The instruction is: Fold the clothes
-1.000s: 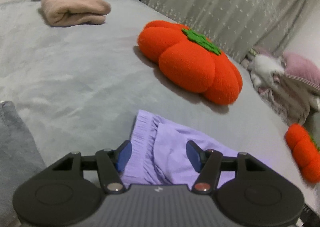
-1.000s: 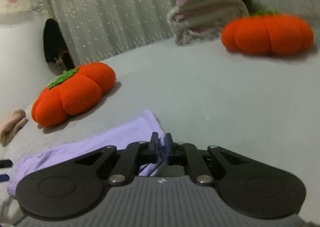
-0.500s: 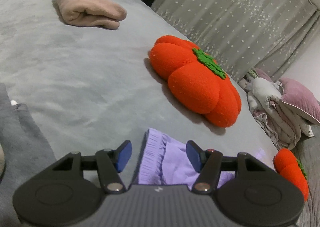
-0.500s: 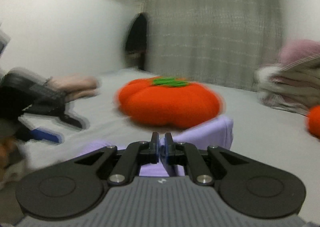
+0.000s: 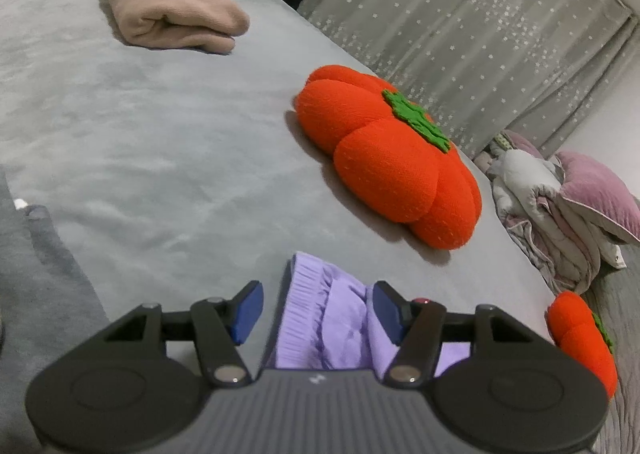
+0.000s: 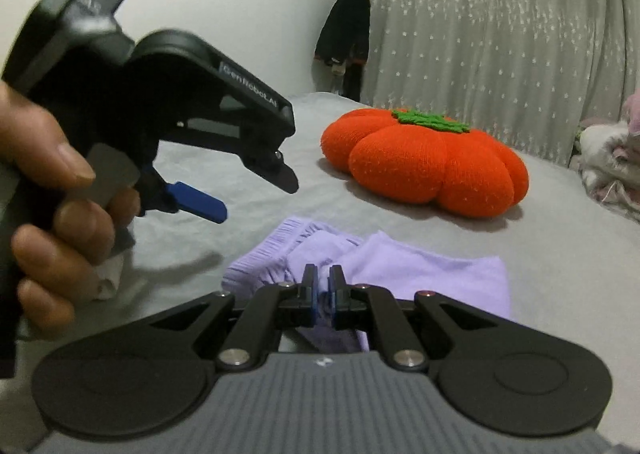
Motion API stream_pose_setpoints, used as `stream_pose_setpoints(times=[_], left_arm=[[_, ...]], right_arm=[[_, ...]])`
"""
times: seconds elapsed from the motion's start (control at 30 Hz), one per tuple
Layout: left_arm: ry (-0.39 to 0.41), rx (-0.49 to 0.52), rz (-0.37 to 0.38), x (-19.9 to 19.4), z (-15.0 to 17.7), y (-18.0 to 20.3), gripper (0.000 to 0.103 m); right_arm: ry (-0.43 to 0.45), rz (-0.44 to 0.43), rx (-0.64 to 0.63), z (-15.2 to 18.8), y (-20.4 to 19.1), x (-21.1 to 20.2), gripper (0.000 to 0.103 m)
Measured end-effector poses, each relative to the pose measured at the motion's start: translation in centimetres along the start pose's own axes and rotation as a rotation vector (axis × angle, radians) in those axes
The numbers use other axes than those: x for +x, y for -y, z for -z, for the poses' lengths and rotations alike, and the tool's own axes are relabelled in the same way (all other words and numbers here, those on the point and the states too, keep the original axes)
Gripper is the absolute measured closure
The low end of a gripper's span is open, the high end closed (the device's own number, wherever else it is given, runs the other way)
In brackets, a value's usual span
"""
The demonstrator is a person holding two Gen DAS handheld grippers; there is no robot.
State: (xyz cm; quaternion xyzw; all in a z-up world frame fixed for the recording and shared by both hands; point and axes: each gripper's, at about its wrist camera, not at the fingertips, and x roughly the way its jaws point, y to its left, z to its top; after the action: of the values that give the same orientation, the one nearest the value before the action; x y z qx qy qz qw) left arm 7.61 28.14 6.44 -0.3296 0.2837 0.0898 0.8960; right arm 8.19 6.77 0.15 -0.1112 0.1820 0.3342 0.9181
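Note:
A lilac garment (image 5: 340,326) with a ribbed, gathered band lies on the grey bed (image 5: 160,142). My left gripper (image 5: 316,306) hovers over that band, jaws open, the blue pads (image 5: 248,310) clear of the cloth on either side. In the right wrist view the same left gripper (image 6: 252,198) is held by a hand at the left, above the garment's (image 6: 420,270) band end. My right gripper (image 6: 324,282) is shut on a fold of the lilac cloth, which bunches between and under its pads.
A large orange pumpkin cushion (image 5: 392,166) (image 6: 424,162) sits just beyond the garment. A smaller one (image 5: 580,338) lies at the right edge. A folded pink garment (image 5: 176,22) is far back left, grey clothing (image 5: 40,294) near left, and piled bedding (image 5: 560,206) at the right.
My right gripper swung left across the bed, rolling, with the lilac cloth still pinched; the cloth now lies doubled near the band. The left gripper stayed over the band, open.

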Motion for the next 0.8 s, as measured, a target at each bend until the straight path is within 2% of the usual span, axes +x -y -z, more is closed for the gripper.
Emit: stream_pose_setpoints(times=[0.2, 0.3, 0.47, 0.6, 0.7, 0.8], left_arm=[[-0.048, 0.035, 0.106, 0.6, 0.7, 1.3, 0.043], [-0.062, 0.043, 0.158, 0.8, 1.0, 1.9, 0.047], [-0.102, 0.065, 0.133, 2.6, 1.5, 2.3, 0.047], [-0.126, 0.069, 0.169, 3.6, 2.0, 2.7, 0.047], [-0.099, 0.07, 0.185, 3.4, 2.1, 3.0, 0.047], [-0.069, 0.071, 0.195, 3.0, 1.8, 3.1, 0.047]], right_arm=[[0.027, -0.029, 0.128, 0.1, 0.2, -0.5, 0.095], [0.027, -0.07, 0.206, 0.2, 0.2, -0.7, 0.095], [0.031, -0.087, 0.211, 0.3, -0.4, -1.0, 0.095], [0.057, -0.106, 0.253, 0.4, 0.1, -1.5, 0.095], [0.104, -0.12, 0.305, 0.4, 0.7, -2.4, 0.095], [0.115, -0.137, 0.345, 0.1, 1.2, -2.5, 0.095]])
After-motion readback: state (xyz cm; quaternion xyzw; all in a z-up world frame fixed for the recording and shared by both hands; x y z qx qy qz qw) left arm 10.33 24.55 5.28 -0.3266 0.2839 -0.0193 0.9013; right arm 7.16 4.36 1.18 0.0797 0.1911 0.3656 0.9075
